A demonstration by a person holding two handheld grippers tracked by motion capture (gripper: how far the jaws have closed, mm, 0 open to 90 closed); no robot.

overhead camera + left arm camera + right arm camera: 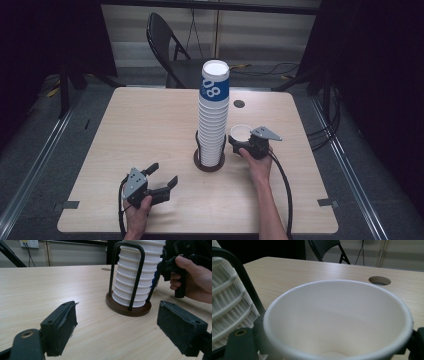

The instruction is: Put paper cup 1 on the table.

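Sitting upright between right tongs (245,141), paper cup (240,132), beside cup stack (213,115).

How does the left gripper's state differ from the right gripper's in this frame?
The left gripper is open with nothing between its jaws, while the right gripper is shut on a white paper cup. The left one sits nearer the person, away from the cup stack; the right one is just beside it. Both are black and hand-held over the table.
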